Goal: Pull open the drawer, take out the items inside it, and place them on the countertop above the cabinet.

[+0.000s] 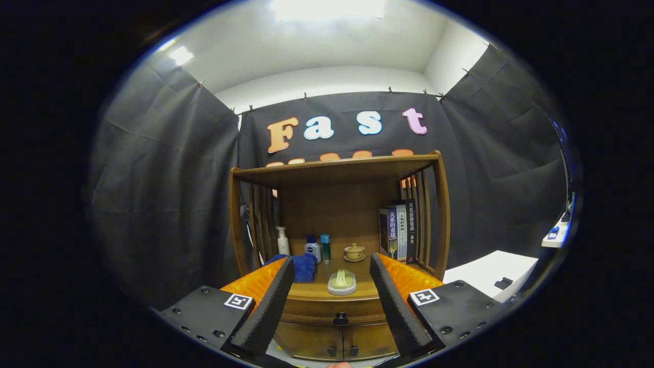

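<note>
Drawer (337,311) of the wooden cabinet (334,342) sits just under the countertop (317,289), and it looks pushed fully in: its front lies flush with the cabinet face and its dark round knob (341,319) is turned toward the camera. The long axis of the drawer front runs sideways, from one finger to the other, so I judge that a pull must go straight back toward the camera.

In the gripper view, the gripper (332,266) has its fingers spread wide and they hold nothing. The knob is seen in the gap between them, lower than the tips and still apart from both, so the fingers seem lined up on it.

On the countertop a pale green thing on a white dish (342,282) stands nearest the front edge. Behind it are a blue cloth (301,266), a white pump bottle (282,241), two small bottles (318,248) and a small lidded cup on a saucer (354,252). Upright books (398,230) lean against the slatted side, probably to keep the middle free.

A shut drawer with things already above it fits two stages: contents still inside and waiting, or taken out and the drawer closed again. What is inside I cannot tell.
</note>
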A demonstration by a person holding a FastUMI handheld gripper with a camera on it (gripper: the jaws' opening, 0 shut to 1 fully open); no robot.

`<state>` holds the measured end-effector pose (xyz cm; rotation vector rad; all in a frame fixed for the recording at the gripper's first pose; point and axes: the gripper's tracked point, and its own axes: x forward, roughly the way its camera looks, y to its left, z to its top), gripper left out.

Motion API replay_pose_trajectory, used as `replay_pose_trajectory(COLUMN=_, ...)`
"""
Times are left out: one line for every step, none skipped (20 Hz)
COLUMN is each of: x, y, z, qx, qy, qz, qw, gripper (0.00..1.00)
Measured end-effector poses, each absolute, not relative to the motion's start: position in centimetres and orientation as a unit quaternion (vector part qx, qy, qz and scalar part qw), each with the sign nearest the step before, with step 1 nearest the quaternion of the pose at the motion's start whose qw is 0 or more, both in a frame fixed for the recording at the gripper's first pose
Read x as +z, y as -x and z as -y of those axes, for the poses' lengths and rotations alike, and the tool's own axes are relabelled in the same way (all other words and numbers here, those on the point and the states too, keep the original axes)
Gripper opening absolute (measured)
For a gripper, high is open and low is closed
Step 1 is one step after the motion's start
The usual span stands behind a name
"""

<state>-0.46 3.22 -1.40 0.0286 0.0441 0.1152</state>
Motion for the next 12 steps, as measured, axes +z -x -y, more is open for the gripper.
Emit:
replay_pose_trajectory(x=-1.32, y=0.44, z=-3.23, qx=0.058, qy=-0.014, qz=-0.021, qw=0.998, gripper=0.96)
replay_pose_trajectory(x=-1.4, y=0.45, z=-3.34, qx=0.058, qy=-0.014, qz=-0.02, qw=0.998, gripper=0.96)
replay_pose_trajectory(x=-1.59, y=0.47, z=-3.33, qx=0.057, qy=-0.014, qz=-0.022, qw=0.998, gripper=0.96)
replay_pose_trajectory(x=-1.65, y=0.45, z=-3.35, qx=0.057, qy=-0.015, qz=-0.024, qw=0.998, gripper=0.96)
replay_pose_trajectory(x=-1.72, y=0.41, z=-3.46, qx=0.057, qy=-0.015, qz=-0.026, qw=0.998, gripper=0.96)
replay_pose_trajectory(x=-1.8, y=0.4, z=-3.58, qx=0.058, qy=-0.016, qz=-0.027, qw=0.998, gripper=0.96)
replay_pose_trajectory(x=-1.95, y=0.38, z=-3.58, qx=0.058, qy=-0.016, qz=-0.029, qw=0.998, gripper=0.96)
replay_pose_trajectory(x=-1.99, y=0.28, z=-3.59, qx=0.058, qy=-0.016, qz=-0.03, qw=0.998, gripper=0.96)
replay_pose_trajectory(x=-2.09, y=0.29, z=-3.69, qx=0.059, qy=-0.016, qz=-0.03, qw=0.998, gripper=0.96)
replay_pose_trajectory(x=-1.97, y=0.35, z=-3.8, qx=0.06, qy=-0.016, qz=-0.03, qw=0.998, gripper=0.96)
replay_pose_trajectory(x=-2.0, y=0.27, z=-3.8, qx=0.059, qy=-0.015, qz=-0.029, qw=0.998, gripper=0.96)
replay_pose_trajectory(x=-2.01, y=0.24, z=-3.74, qx=0.058, qy=-0.015, qz=-0.029, qw=0.998, gripper=0.96)
